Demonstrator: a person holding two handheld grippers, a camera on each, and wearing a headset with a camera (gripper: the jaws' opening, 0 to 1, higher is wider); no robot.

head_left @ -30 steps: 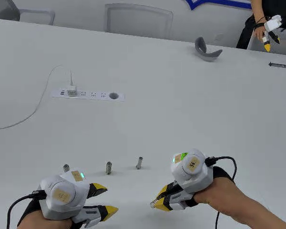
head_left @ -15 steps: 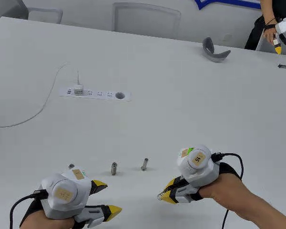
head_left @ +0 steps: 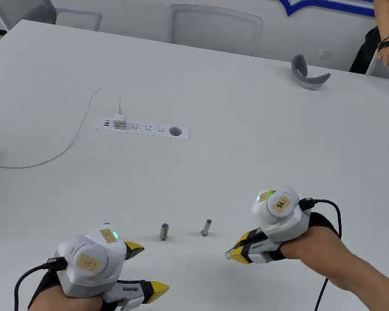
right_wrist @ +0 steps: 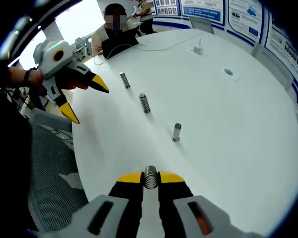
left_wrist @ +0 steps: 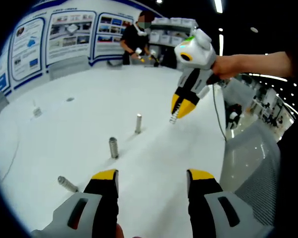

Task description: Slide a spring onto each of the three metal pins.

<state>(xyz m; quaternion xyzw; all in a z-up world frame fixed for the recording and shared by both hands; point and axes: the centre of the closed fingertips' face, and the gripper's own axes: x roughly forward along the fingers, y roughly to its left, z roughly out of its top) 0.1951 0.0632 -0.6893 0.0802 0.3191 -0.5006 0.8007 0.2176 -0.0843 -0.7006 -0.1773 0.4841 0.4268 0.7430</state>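
Observation:
Three metal pins stand in a row near the table's front edge. The right one (head_left: 206, 227) (right_wrist: 176, 132) is bare. The middle pin (head_left: 163, 231) (right_wrist: 144, 102) and the far-left pin (right_wrist: 124, 80) (left_wrist: 66, 184) each wear a spring. My right gripper (head_left: 236, 254) (right_wrist: 150, 179) is shut on a loose spring (head_left: 229, 253) (right_wrist: 149, 177) that pokes out past its yellow tips, a short way right of the bare pin. My left gripper (head_left: 146, 268) (left_wrist: 153, 176) hovers open and holds nothing, in front of the left pins.
A white power strip (head_left: 142, 127) with a plugged charger and a trailing cable (head_left: 65, 152) lies mid-table. A grey curved band (head_left: 308, 70) rests at the far right. Chairs stand behind the table, and a person (left_wrist: 136, 39) works at the far corner.
My right gripper, with the spring in it, has come closer to the bare pin. The head camera has tilted, so the whole scene sits lower. The left gripper stays open.

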